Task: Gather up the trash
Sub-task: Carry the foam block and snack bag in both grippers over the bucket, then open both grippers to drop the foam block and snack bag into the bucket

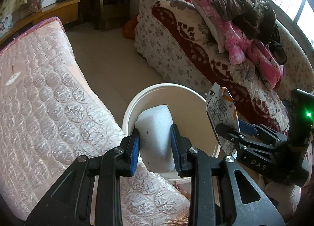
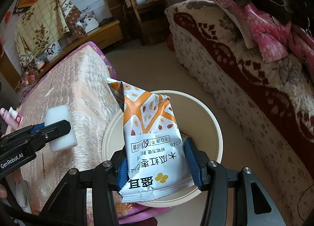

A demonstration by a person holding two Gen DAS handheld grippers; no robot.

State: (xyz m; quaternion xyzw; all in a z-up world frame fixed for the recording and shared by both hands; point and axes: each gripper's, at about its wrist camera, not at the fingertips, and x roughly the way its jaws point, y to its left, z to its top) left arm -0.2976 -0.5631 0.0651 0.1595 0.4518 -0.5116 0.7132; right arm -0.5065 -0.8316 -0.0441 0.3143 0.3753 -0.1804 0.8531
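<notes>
My left gripper is shut on a white foam block and holds it over the near rim of a cream round bin. In the right wrist view the same block sits in the left gripper above the table edge. My right gripper is shut on a white and orange snack packet, held over the bin. In the left wrist view the packet and the right gripper are at the bin's right side.
A table under a pink quilted cloth is to the left of the bin. A sofa with a floral red cover and piled clothes is to the right. A small pink bottle lies on the table. Tiled floor lies between.
</notes>
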